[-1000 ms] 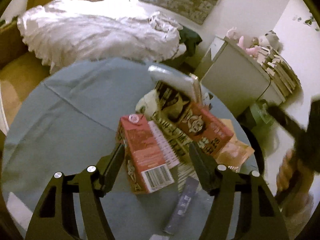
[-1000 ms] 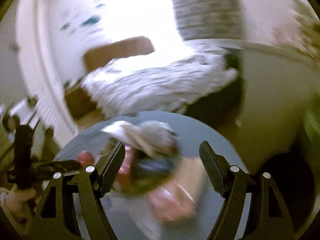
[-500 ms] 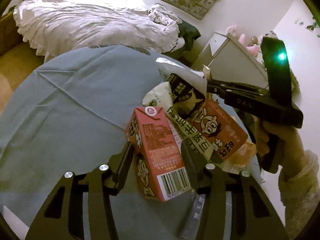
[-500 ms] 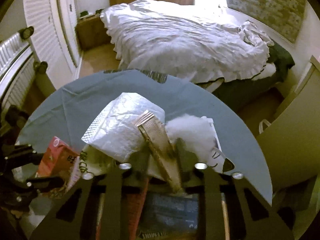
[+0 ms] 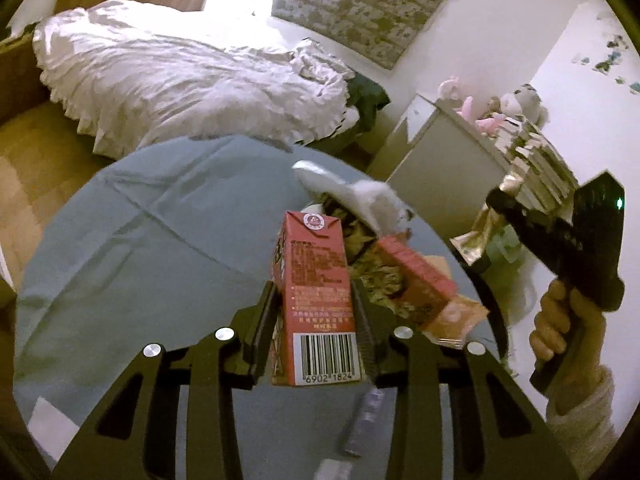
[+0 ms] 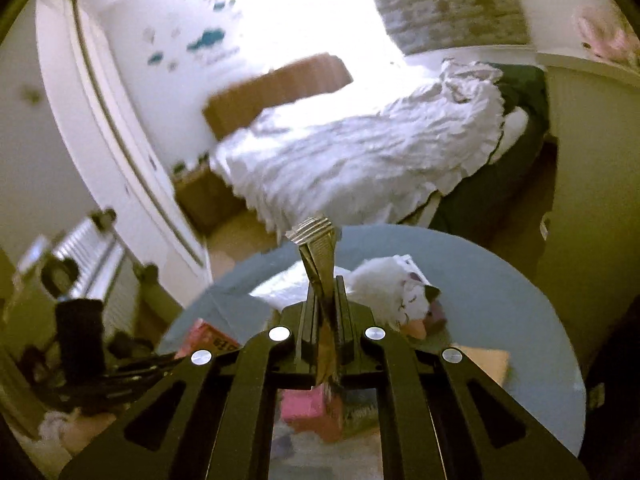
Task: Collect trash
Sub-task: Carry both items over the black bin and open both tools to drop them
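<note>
Got my left gripper (image 5: 314, 320) clamped on the red carton (image 5: 316, 296), fingers pinching both sides just above the blue counter (image 5: 140, 264). Right gripper (image 6: 322, 316) is pinched on a foil wrapper (image 6: 318, 252), above the trash pile (image 5: 384, 256).

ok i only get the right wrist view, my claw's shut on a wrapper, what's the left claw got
Observer: The left claw is shut on a red drink carton, barcode end toward its camera.
Operator: anything else red near it
Observer: Yes, a second red carton lies tilted beside the first one, with an orange wrapper next to it on the blue tablecloth.
Operator: and where does my claw sit from over there
Observer: From the left wrist view, the right claw is out past the table's rim, near the cabinet. The gold wrapper dangles below it.
</note>
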`<state>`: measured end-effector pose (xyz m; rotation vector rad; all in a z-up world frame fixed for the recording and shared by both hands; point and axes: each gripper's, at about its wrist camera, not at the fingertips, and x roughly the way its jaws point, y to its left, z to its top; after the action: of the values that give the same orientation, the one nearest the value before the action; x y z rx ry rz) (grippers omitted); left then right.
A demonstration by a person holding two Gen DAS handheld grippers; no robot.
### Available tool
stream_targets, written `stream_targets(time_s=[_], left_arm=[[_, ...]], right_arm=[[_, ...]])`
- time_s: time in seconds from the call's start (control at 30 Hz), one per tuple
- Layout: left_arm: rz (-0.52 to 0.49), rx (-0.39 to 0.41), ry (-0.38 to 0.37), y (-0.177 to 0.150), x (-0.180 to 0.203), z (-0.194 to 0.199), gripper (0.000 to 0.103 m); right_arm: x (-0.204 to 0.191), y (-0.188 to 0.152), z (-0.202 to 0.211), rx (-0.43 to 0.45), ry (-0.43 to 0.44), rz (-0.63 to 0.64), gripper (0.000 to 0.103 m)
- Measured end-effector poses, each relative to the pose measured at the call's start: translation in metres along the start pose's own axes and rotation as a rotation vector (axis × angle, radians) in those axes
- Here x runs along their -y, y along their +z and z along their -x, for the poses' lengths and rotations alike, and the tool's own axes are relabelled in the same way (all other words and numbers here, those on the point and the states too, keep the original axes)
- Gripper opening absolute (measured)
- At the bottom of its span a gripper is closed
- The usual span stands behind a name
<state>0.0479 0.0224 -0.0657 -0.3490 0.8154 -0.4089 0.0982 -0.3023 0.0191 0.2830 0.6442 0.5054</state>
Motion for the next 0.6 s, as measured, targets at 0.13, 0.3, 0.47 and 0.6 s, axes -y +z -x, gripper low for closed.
stream_targets(time_s=[0.13, 0.3, 0.47, 0.6], left_arm=[[-0.049, 0.013, -0.048, 0.007, 0.031, 0.006, 0.037], [-0.142, 0.003, -0.148, 0.016, 0.091, -0.008, 0.037], [-0.225, -0.04, -0.258, 0.018, 0.156, -0.043, 0.037], [-0.267, -0.085, -0.334, 0.014, 0.199, -0.077, 0.037]], right_arm=[[0.027, -0.013, 0.044, 0.091, -0.025, -0.07, 0.007], [0.08, -0.035, 0.091, 0.18, -0.118, -0.179, 0.007], [0.139, -0.057, 0.133, 0.252, -0.263, -0.285, 0.007], [0.178, -0.075, 0.154, 0.297, -0.372, -0.354, 0.007]])
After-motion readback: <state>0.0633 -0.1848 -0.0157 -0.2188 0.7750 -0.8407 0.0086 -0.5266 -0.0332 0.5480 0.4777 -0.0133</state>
